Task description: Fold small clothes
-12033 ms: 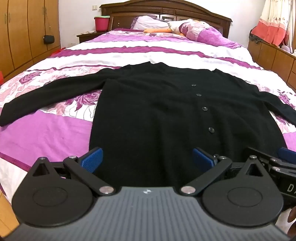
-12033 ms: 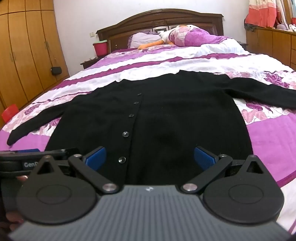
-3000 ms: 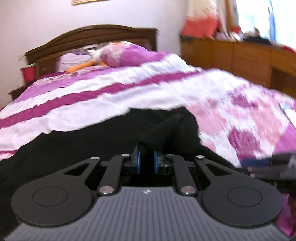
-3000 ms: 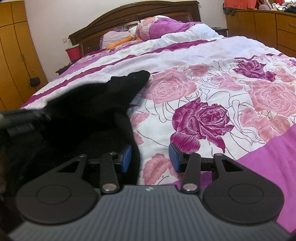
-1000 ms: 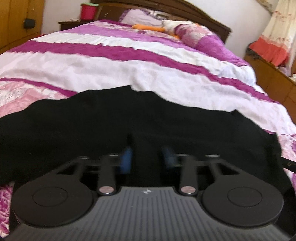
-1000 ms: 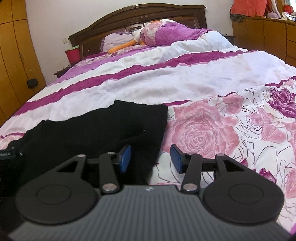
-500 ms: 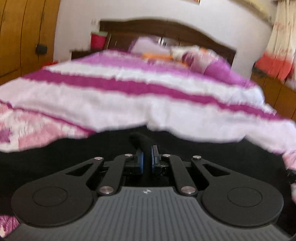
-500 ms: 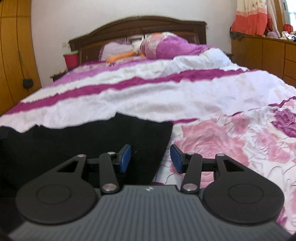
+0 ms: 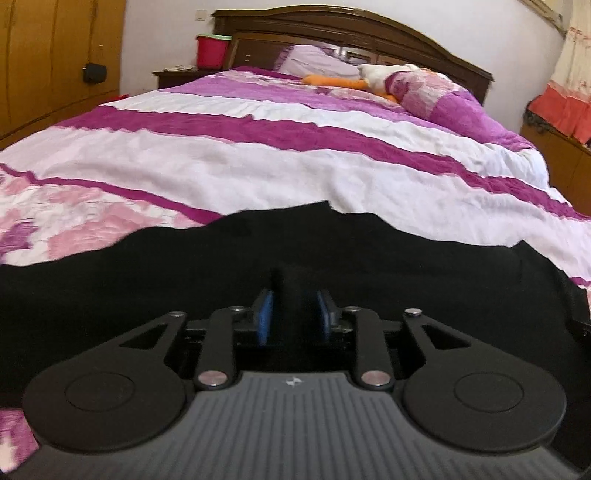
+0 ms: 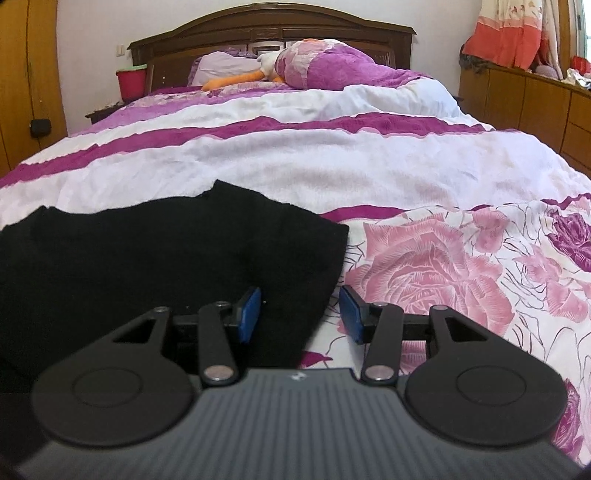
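Observation:
The black cardigan (image 9: 147,280) lies partly folded on the bed, filling the lower half of the left wrist view. My left gripper (image 9: 293,314) sits low over it with its jaws opening. A raised ridge of black fabric (image 9: 294,284) still stands between the blue pads (image 9: 264,314), and they no longer pinch it. In the right wrist view the cardigan (image 10: 147,251) covers the left side. My right gripper (image 10: 300,314) is open, straddling the garment's right edge, with the left pad over black fabric and the right pad over the floral cover.
The bed's purple, white and rose-patterned cover (image 10: 443,258) stretches ahead to a dark wooden headboard (image 9: 351,33). A rolled purple quilt (image 10: 332,70) and an orange-and-white plush toy (image 9: 332,79) lie near it. A red bucket (image 9: 210,51) stands on the nightstand; wooden cabinets (image 10: 535,99) line the right.
The left jaws, shut on a fold of the cardigan half a second ago, have parted. The right gripper has shifted slightly over the cardigan's right edge, its jaws unchanged.

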Demonstrator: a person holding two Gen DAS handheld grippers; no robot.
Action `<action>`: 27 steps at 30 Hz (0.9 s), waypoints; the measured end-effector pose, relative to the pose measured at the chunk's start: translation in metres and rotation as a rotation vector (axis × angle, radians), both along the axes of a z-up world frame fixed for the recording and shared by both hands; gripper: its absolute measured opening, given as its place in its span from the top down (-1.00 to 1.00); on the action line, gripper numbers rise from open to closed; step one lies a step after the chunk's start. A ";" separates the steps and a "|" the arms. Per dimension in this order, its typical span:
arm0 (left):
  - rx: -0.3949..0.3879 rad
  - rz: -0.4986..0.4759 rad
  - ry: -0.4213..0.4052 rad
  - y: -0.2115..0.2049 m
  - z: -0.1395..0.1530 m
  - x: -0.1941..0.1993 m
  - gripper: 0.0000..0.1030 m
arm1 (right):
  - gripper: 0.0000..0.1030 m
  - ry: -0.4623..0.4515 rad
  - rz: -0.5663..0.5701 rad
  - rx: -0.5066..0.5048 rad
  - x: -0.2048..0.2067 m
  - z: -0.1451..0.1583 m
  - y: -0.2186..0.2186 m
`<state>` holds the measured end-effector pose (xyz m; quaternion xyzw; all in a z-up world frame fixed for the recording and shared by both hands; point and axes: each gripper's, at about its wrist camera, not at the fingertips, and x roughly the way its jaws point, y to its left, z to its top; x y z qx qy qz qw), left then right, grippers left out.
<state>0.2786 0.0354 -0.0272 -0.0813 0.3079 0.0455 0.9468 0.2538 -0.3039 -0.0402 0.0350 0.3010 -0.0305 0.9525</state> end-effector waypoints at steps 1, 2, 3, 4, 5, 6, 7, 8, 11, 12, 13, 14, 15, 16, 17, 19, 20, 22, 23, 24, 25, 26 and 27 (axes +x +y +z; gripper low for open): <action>0.005 0.006 0.000 0.003 0.004 -0.005 0.36 | 0.05 -0.003 0.001 0.008 -0.001 0.001 -0.001; 0.007 0.011 -0.003 0.007 0.008 -0.010 0.34 | 0.04 -0.005 0.000 0.014 -0.001 0.002 -0.002; 0.011 0.020 -0.003 0.011 0.012 -0.016 0.31 | 0.03 -0.009 -0.001 0.023 -0.003 0.005 -0.003; 0.016 0.030 -0.002 0.016 0.015 -0.022 0.29 | 0.03 -0.012 -0.003 0.030 -0.006 0.007 -0.004; 0.022 0.047 0.003 0.022 0.019 -0.029 0.23 | 0.03 -0.015 -0.005 0.037 -0.009 0.010 -0.004; 0.028 0.063 0.013 0.027 0.021 -0.033 0.16 | 0.03 -0.018 -0.007 0.042 -0.013 0.013 -0.004; 0.034 0.082 0.026 0.031 0.024 -0.038 0.13 | 0.03 -0.020 -0.006 0.044 -0.017 0.016 -0.004; 0.037 0.102 0.037 0.036 0.025 -0.043 0.10 | 0.03 -0.025 -0.003 0.047 -0.021 0.019 -0.004; 0.058 0.150 0.053 0.050 0.031 -0.060 0.02 | 0.03 -0.034 0.012 0.059 -0.038 0.030 -0.003; 0.060 0.164 0.055 0.055 0.033 -0.067 -0.01 | 0.03 -0.036 0.016 0.069 -0.045 0.035 -0.002; 0.060 0.176 0.057 0.058 0.035 -0.073 -0.01 | 0.03 -0.038 0.020 0.077 -0.051 0.040 -0.002; 0.056 0.191 0.062 0.062 0.036 -0.080 -0.03 | 0.03 -0.040 0.022 0.084 -0.056 0.044 -0.001; 0.047 0.205 0.065 0.066 0.038 -0.087 -0.04 | 0.03 -0.044 0.026 0.094 -0.064 0.049 -0.001; 0.039 0.214 0.067 0.070 0.039 -0.094 -0.04 | 0.03 -0.049 0.031 0.103 -0.070 0.053 0.000; 0.030 0.226 0.070 0.073 0.040 -0.101 -0.05 | 0.03 -0.054 0.036 0.114 -0.077 0.058 0.001; 0.018 0.246 0.070 0.079 0.043 -0.114 -0.06 | 0.03 -0.058 0.045 0.134 -0.091 0.066 0.003; 0.018 0.253 0.070 0.081 0.044 -0.122 -0.07 | 0.03 -0.060 0.048 0.138 -0.097 0.070 0.005; 0.018 0.263 0.070 0.083 0.046 -0.134 -0.10 | 0.03 -0.065 0.054 0.141 -0.107 0.074 0.009; 0.016 0.267 0.069 0.084 0.046 -0.140 -0.13 | 0.03 -0.065 0.055 0.143 -0.114 0.076 0.011; 0.010 0.271 0.068 0.086 0.047 -0.146 -0.15 | 0.02 -0.065 0.057 0.146 -0.119 0.076 0.014; 0.004 0.274 0.067 0.086 0.047 -0.151 -0.16 | 0.02 -0.063 0.061 0.148 -0.124 0.077 0.016; -0.005 0.277 0.067 0.088 0.047 -0.156 -0.18 | 0.02 -0.057 0.065 0.151 -0.130 0.077 0.019; -0.014 0.278 0.067 0.090 0.048 -0.161 -0.19 | 0.02 -0.054 0.065 0.155 -0.134 0.077 0.021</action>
